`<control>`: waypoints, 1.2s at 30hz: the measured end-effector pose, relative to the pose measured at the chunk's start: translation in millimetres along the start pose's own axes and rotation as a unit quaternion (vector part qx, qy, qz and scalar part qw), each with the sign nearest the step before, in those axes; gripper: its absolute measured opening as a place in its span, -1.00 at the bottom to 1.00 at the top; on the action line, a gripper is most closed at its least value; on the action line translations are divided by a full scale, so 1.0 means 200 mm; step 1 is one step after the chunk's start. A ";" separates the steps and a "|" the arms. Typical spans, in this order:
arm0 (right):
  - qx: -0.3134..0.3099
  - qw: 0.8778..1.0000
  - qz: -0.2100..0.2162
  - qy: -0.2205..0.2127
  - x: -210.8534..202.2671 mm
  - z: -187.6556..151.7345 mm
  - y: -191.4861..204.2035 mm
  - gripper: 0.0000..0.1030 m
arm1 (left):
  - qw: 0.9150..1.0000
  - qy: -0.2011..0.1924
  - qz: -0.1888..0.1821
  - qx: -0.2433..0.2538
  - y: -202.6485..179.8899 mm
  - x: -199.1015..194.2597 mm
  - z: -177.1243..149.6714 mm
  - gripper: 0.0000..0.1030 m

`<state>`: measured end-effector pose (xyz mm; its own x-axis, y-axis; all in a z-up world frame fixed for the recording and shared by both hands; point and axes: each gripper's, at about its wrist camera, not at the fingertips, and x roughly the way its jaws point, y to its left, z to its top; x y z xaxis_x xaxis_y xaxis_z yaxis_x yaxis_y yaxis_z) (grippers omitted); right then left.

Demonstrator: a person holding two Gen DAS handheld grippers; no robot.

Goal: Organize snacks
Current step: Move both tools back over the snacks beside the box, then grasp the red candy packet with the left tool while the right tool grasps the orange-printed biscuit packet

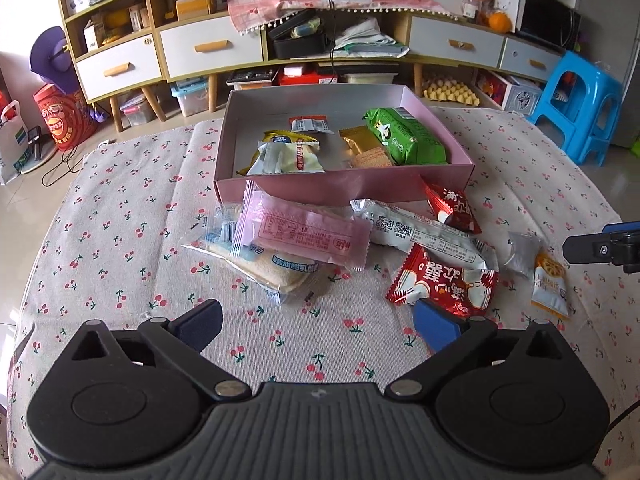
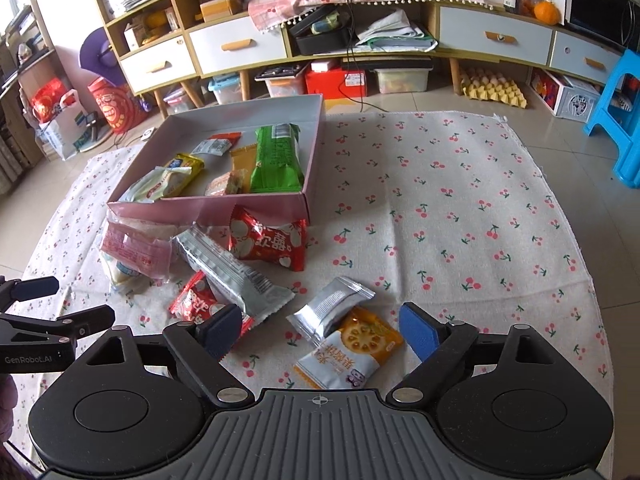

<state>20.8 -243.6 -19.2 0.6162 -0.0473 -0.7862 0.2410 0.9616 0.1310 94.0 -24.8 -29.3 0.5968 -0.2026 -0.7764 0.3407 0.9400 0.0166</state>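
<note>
A pink box [image 1: 344,190] stands on the cherry-print cloth and holds a green pack [image 1: 404,136] and several small snacks. In front of it lie a pink packet [image 1: 304,236], a clear bread packet [image 1: 272,276], a long silver bar [image 1: 424,232] and two red packets [image 1: 440,280]. My left gripper [image 1: 318,322] is open over bare cloth just short of the bread packet, nothing between its fingers. My right gripper [image 2: 320,328] is open, its fingers on either side of a silver packet [image 2: 332,308] and an orange-white packet [image 2: 352,348] without touching them.
The cloth [image 2: 460,200] right of the box [image 2: 192,210] lies on a tiled floor. My left gripper [image 2: 52,320] shows at the left edge of the right wrist view. Behind are a low cabinet [image 1: 212,48] with drawers, storage bins and a blue stool [image 1: 576,108].
</note>
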 end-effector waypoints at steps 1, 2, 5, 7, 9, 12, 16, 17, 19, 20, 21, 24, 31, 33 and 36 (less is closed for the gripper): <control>0.003 1.000 -0.002 0.004 0.00 -0.01 -0.02 0.70 | 1.000 0.004 -0.002 0.000 -0.01 0.00 -0.01 0.98; 0.005 1.000 -0.004 0.008 0.00 -0.03 -0.04 0.71 | 1.000 0.008 -0.005 -0.001 -0.03 0.01 -0.03 0.98; 0.008 1.000 -0.015 0.019 0.02 -0.05 -0.07 0.71 | 0.999 0.027 -0.012 -0.012 -0.08 0.03 -0.06 0.98; 0.014 0.999 -0.024 0.028 0.03 -0.07 -0.09 0.71 | 0.999 0.040 -0.015 -0.027 -0.11 0.05 -0.07 0.98; 0.019 0.999 -0.029 0.033 0.04 -0.07 -0.10 0.71 | 0.998 0.048 -0.015 -0.044 -0.14 0.07 -0.07 0.98; 0.021 0.998 -0.035 0.038 0.06 -0.07 -0.11 0.71 | 0.996 0.054 -0.010 -0.074 -0.19 0.11 -0.06 0.98; 0.021 0.998 -0.042 0.045 0.08 -0.07 -0.12 0.71 | 0.992 0.050 0.009 -0.113 -0.23 0.14 -0.03 0.96; 0.021 0.998 -0.044 0.047 0.09 -0.08 -0.13 0.71 | 0.991 0.047 0.015 -0.124 -0.23 0.15 -0.03 0.95; 0.022 0.997 -0.049 0.051 0.10 -0.08 -0.14 0.71 | 0.987 0.043 0.033 -0.150 -0.24 0.17 0.00 0.91; 0.023 0.997 -0.051 0.052 0.11 -0.08 -0.14 0.71 | 0.985 0.041 0.039 -0.162 -0.24 0.18 0.00 0.89; 0.023 0.997 -0.052 0.054 0.12 -0.08 -0.15 0.71 | 0.983 0.037 0.045 -0.172 -0.23 0.18 0.01 0.87; 0.027 0.997 -0.047 0.058 0.14 -0.08 -0.15 0.71 | 0.979 0.032 0.055 -0.194 -0.23 0.20 0.03 0.83; 0.026 0.997 -0.046 0.061 0.17 -0.09 -0.14 0.71 | 0.978 0.029 0.065 -0.197 -0.27 0.25 0.05 0.71; 0.027 0.997 -0.046 0.061 0.18 -0.09 -0.14 0.71 | 0.977 0.038 0.060 -0.201 -0.27 0.25 0.04 0.61; 0.027 0.997 -0.046 0.059 0.20 -0.09 -0.13 0.71 | 0.981 0.037 0.059 -0.182 -0.29 0.24 0.03 0.45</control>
<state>25.0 -266.2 -65.1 0.4975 -0.0993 -0.8618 0.3347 0.9385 0.0851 107.2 -90.3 -63.1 0.5578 -0.0789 -0.8262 -0.0182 0.9941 -0.1072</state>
